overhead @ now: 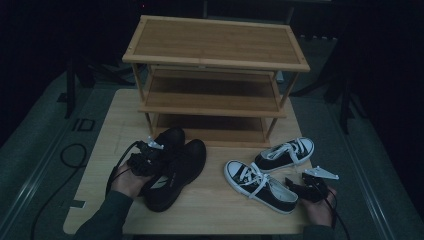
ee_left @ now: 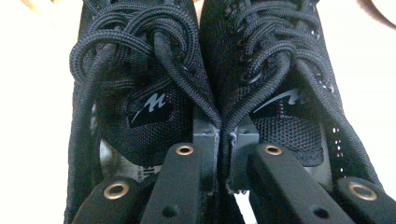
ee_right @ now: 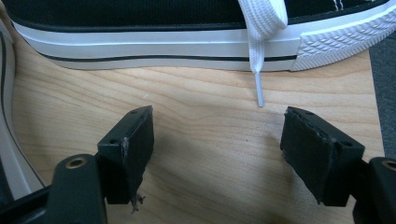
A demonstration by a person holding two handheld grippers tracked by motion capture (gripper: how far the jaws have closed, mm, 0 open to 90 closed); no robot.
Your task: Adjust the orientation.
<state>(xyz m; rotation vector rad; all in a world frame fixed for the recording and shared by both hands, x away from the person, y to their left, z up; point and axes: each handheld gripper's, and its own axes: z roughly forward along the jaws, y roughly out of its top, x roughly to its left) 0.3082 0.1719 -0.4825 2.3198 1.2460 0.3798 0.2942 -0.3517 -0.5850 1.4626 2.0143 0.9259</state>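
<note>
**Bench layout**

Light wooden bench [overhead: 110, 125] is carrying a three-tier wooden shoe rack [overhead: 215, 75] at the back. Black shoes [overhead: 175, 167] are sitting side by side front-left, black-and-white sneakers [overhead: 270, 172] are lying front-right, slightly apart.

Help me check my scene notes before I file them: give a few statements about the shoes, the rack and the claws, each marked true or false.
1. The left claw pinches the inner collars of the two black shoes together. True.
2. The right claw grips a white lace. False: its jaws stand open over bare table, the lace tip ahead of them.
3. The black-and-white sneakers sit on the rack. False: they lie on the table.
4. The rack's shelves are bare. True.
</note>
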